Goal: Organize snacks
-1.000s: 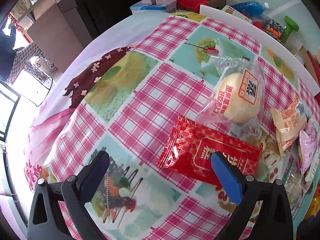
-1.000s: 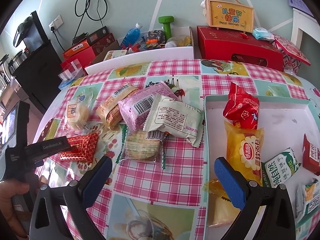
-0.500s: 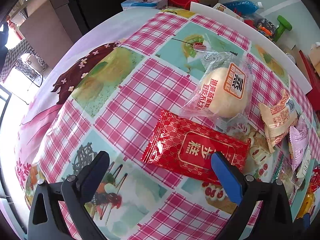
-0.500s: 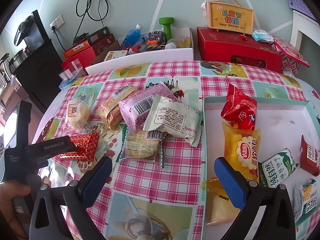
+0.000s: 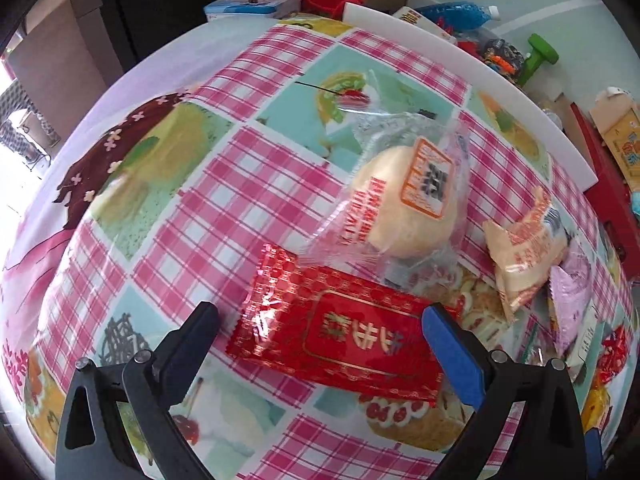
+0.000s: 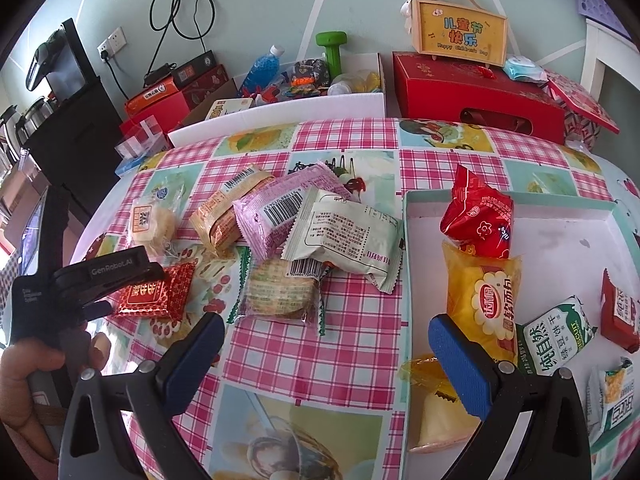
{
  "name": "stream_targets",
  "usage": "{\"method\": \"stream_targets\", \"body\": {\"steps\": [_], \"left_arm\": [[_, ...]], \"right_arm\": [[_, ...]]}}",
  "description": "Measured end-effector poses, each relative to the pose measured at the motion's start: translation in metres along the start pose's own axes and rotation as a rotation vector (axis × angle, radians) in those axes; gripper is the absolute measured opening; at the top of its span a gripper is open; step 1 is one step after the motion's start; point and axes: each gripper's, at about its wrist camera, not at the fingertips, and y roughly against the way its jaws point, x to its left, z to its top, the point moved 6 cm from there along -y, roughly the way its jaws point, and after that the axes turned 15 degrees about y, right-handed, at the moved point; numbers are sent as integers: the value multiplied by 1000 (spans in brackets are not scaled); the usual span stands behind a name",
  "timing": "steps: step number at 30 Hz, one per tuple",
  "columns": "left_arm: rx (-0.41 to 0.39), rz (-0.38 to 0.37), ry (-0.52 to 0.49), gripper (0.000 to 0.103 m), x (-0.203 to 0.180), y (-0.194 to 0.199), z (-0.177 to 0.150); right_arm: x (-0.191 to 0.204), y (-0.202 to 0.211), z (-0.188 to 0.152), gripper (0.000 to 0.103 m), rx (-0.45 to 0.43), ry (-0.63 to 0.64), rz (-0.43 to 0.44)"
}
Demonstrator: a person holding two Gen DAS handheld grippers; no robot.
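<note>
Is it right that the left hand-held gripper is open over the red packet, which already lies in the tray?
Not quite: the red packet still lies on the tablecloth, outside the tray, as the right wrist view shows. The left hand-held gripper is indeed open over it.

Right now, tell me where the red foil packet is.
The red foil packet lies flat on the tablecloth between the open left gripper's fingers, touching the clear-wrapped bun beyond it.

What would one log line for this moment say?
left hand-held gripper: open over red packet | right hand-held gripper: open, empty | tray: some snacks in | rest on table
</note>
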Motion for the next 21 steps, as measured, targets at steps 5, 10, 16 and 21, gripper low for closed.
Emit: {"method": "stream_targets", "body": {"steps": [5,10,16,21], "left_arm": [[48,-54,-50,101,-28,-5,-17],[87,-86,-82,101,-53,-8,-29],[118,-107,-107,101,-74,-9,-52],[144,-138,-129,101,-88,-7,-78]], "right_arm": [[1,1,0,103,-3,2,0],[0,2,-1,103,0,0,-1],[-3,1,-3,103,15,-7,0],[-5,2,-4,103,17,-13,0]]}}
